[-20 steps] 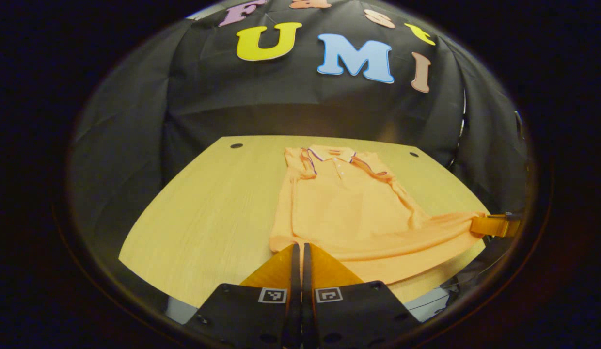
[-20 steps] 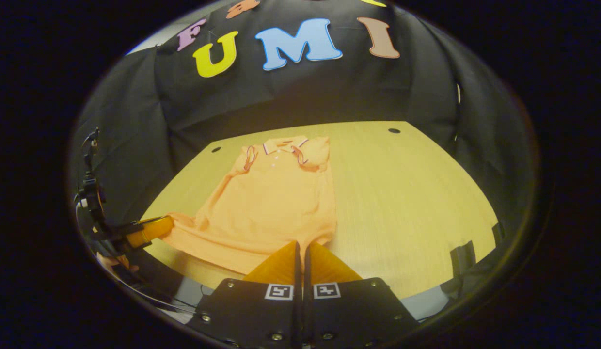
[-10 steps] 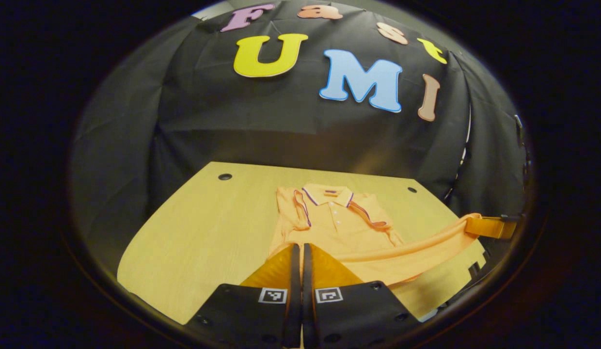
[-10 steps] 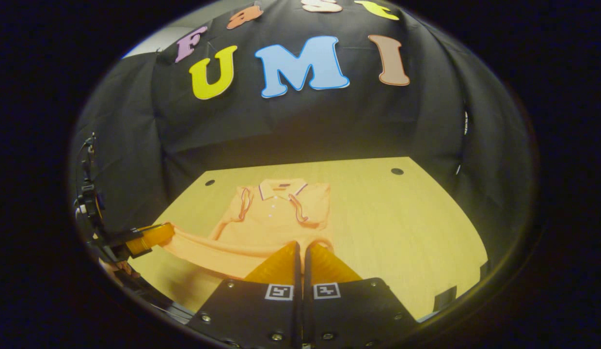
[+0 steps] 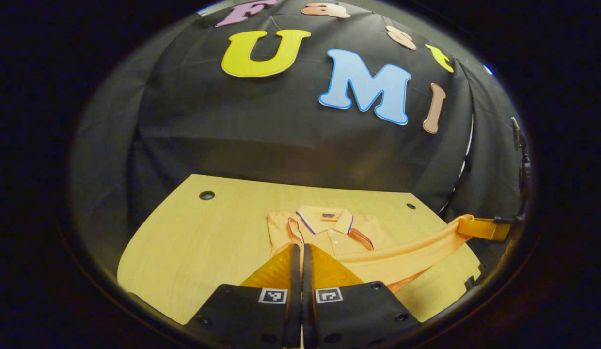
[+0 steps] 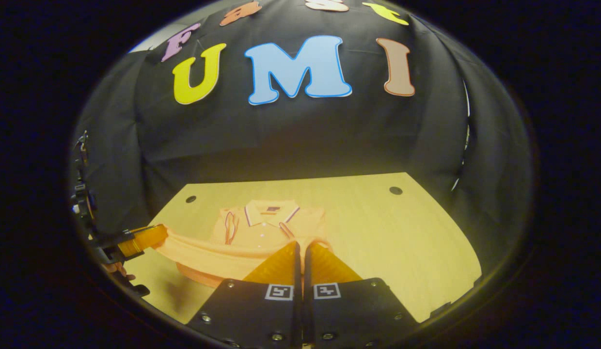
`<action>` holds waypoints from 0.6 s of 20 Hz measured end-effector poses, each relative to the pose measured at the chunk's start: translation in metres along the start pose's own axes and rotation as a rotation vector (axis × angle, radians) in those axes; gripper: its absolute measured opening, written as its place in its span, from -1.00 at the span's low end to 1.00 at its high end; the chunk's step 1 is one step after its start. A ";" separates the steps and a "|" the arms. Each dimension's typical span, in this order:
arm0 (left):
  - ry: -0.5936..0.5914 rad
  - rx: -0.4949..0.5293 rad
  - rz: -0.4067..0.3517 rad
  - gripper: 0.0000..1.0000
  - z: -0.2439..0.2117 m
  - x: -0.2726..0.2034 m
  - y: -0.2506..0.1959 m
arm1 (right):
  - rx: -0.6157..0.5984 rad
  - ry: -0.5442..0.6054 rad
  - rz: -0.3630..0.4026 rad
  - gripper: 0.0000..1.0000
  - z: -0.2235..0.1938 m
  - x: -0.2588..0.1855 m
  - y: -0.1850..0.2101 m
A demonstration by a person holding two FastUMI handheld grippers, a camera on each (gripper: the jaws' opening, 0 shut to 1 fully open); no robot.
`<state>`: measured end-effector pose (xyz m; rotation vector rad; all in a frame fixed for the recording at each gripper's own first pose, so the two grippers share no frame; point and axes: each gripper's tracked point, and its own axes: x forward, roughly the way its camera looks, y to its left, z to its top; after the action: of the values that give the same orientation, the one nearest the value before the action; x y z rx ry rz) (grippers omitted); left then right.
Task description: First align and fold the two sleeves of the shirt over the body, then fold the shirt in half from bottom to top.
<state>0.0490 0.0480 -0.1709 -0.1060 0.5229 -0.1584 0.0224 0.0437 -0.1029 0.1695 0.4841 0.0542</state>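
The orange shirt (image 5: 329,232) is seen on the table (image 5: 194,232), collar toward 12 o'clock, its hem lifted by both grippers. The left gripper (image 5: 298,249) and right gripper (image 6: 300,247) are each pinched closed on a hem corner. The cloth is judged light, soft and saggy, so it is best held at the corners.

Shirt (image 5: 329,237): soft matt knit cloth, fine pebbly texture, woven striped trim on collar (image 6: 265,213) and sleeve edges. Tabletop (image 5: 198,242): pale wood-grain, smooth, low satin sheen. Booth wall (image 6: 291,131): thin black cloth, creased, faint sheen. Left gripper (image 5: 297,257) body: matt hard plastic; same on right gripper (image 6: 300,254).
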 end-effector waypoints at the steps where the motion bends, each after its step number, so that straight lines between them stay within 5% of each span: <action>1: -0.001 0.000 -0.014 -0.85 0.006 0.011 0.002 | -0.003 -0.002 -0.011 -0.99 0.007 0.007 0.002; 12: -0.049 0.077 -0.025 -0.86 0.056 0.123 0.018 | -0.078 0.028 -0.057 -0.98 0.056 0.110 0.007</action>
<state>0.1843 0.0471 -0.1850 -0.0410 0.4661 -0.1999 0.1462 0.0520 -0.1035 0.0781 0.5140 0.0194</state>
